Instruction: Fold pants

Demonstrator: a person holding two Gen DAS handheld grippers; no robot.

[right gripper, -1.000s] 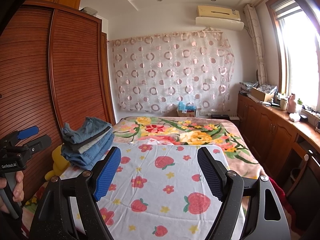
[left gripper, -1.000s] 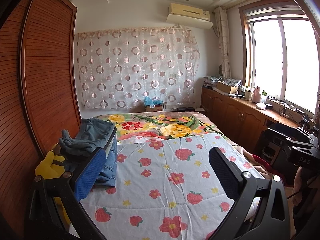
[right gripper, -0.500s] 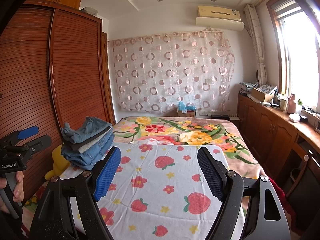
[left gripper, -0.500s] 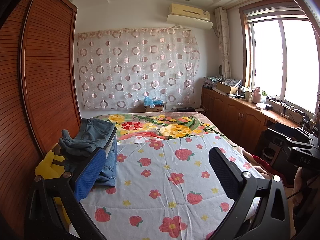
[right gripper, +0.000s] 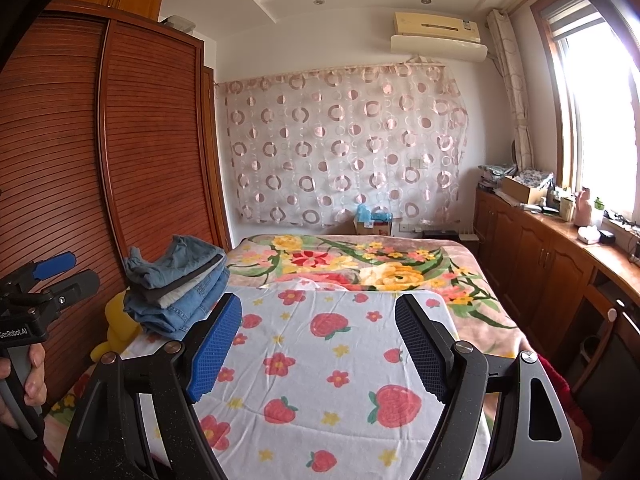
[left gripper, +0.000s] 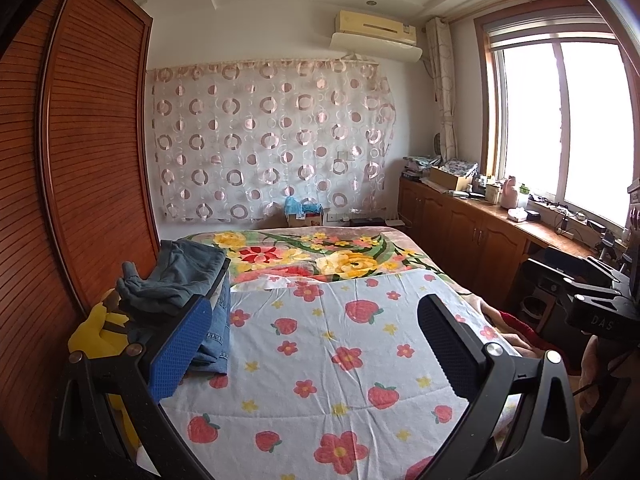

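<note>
- Your left gripper [left gripper: 316, 344] hung over the strawberry-print sheet [left gripper: 340, 360], fingers spread wide, grasping nothing.
- Your right gripper [right gripper: 320, 348] was likewise released and held nothing.
- The pants [right gripper: 180, 284] sat stacked at the sheet's left edge, beside the wardrobe [right gripper: 152, 140].

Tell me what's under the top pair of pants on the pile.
Under the crumpled grey-blue pants lie dark and white folded layers, then blue jeans. How many garments there are stays hidden.
</note>
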